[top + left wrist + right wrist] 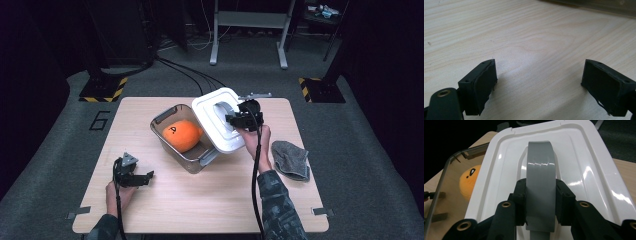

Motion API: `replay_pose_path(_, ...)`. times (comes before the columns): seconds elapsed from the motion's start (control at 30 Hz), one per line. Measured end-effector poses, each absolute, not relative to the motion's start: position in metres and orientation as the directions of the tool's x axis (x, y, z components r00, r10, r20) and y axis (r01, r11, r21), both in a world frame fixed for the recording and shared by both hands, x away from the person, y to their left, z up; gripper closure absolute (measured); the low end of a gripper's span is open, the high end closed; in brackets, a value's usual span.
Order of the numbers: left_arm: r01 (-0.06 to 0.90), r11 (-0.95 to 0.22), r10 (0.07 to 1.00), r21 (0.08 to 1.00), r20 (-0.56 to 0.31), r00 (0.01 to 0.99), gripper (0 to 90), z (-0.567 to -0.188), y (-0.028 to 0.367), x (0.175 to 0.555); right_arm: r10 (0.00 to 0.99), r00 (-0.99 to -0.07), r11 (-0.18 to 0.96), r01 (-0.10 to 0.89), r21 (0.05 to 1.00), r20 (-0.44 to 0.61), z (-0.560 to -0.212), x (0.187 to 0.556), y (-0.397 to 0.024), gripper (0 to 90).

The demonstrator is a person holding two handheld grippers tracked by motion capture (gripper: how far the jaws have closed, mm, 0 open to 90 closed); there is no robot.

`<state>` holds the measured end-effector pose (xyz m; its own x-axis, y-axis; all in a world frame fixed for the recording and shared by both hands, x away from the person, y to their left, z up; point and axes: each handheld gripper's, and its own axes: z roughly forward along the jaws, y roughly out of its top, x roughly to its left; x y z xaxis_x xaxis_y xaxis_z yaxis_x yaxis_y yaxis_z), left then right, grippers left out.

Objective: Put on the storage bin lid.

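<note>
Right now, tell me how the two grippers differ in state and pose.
The left gripper has its jaws wide apart with nothing between them; the right gripper has its jaws shut on the grey handle of the white lid. The left gripper sits low on the table, away from the bin; the right gripper holds the lid tilted over the bin's right side. Both are black and hand-held.
</note>
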<state>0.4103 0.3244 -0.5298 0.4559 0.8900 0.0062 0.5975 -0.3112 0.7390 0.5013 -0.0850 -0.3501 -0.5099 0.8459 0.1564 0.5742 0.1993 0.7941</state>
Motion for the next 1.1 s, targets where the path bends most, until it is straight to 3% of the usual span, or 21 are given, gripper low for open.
replay_pose_path(1.1, 0.599, -0.31, 0.891, 0.738, 0.007, 0.453, 11.9, -0.53, 0.324, 0.41, 0.72, -0.67, 0.34, 0.568, 0.749, 0.181, -0.369, 0.51, 0.002, 66.3)
